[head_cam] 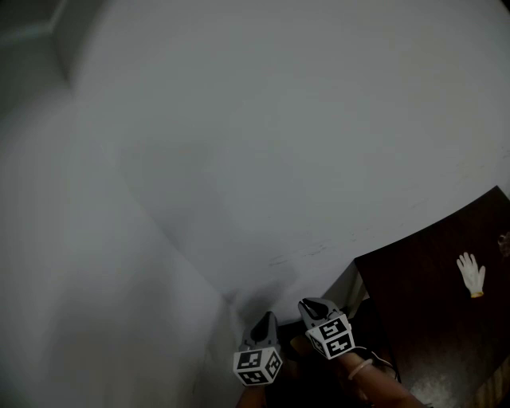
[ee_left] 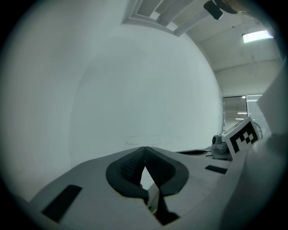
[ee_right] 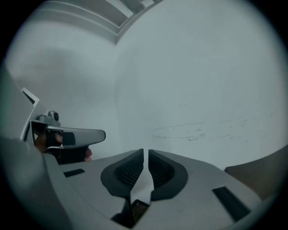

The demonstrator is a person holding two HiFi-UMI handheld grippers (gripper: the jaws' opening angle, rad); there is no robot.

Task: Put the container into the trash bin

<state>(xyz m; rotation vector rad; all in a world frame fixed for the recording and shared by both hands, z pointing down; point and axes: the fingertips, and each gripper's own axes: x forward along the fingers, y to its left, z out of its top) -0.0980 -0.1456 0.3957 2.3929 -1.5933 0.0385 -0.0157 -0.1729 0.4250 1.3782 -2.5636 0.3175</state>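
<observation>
No container and no trash bin shows in any view. Both grippers are low in the head view, raised close to a plain white wall [head_cam: 279, 143]. My left gripper [head_cam: 265, 319] has its jaws meeting at the tips [ee_left: 145, 148], with nothing between them. My right gripper [head_cam: 315, 304] sits just to its right; its jaws stand a narrow slit apart [ee_right: 146, 152] and hold nothing. The right gripper's marker cube [ee_left: 243, 137] shows at the right of the left gripper view. At the left of the right gripper view, the left gripper [ee_right: 67, 137] shows with a fingertip of the hand behind it.
A dark brown table [head_cam: 430, 335] fills the lower right of the head view, with a white glove [head_cam: 471, 274] lying on it. The wall meets another at a corner [ee_right: 117, 90]. A ceiling vent [ee_left: 153, 11] and a strip light [ee_left: 256, 36] are overhead.
</observation>
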